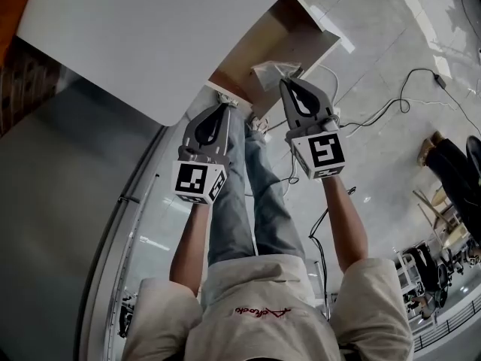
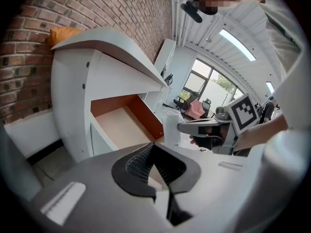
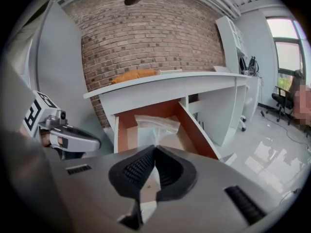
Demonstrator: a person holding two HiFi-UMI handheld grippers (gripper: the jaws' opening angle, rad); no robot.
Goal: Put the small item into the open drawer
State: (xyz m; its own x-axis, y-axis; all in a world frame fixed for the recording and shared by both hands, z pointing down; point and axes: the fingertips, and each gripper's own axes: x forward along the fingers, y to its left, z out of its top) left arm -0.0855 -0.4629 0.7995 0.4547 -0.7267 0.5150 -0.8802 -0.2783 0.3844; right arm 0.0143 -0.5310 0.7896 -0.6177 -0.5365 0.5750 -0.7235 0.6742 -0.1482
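The small item is a clear plastic bag [image 3: 154, 124], pinched at its lower edge by my right gripper [image 3: 155, 148], whose jaws are shut on it. It hangs above the open wooden drawer [image 3: 197, 127] under the white desk. In the head view the bag [image 1: 269, 74] sits over the drawer [image 1: 252, 55] at the tip of the right gripper [image 1: 288, 82]. My left gripper [image 1: 223, 106] is lower and to the left, by the drawer's front. Its jaws [image 2: 154, 144] meet with nothing between them. From the left gripper view the bag [image 2: 171, 128] and drawer [image 2: 121, 126] show ahead.
The white desk top [image 1: 150, 36] overhangs the drawer. An orange object [image 3: 136, 75] lies on the desk against the brick wall [image 3: 160, 38]. Cables [image 1: 391, 105] trail over the glossy floor at right. The person's legs [image 1: 240, 194] stand below the grippers. White cabinets [image 3: 233, 42] stand at right.
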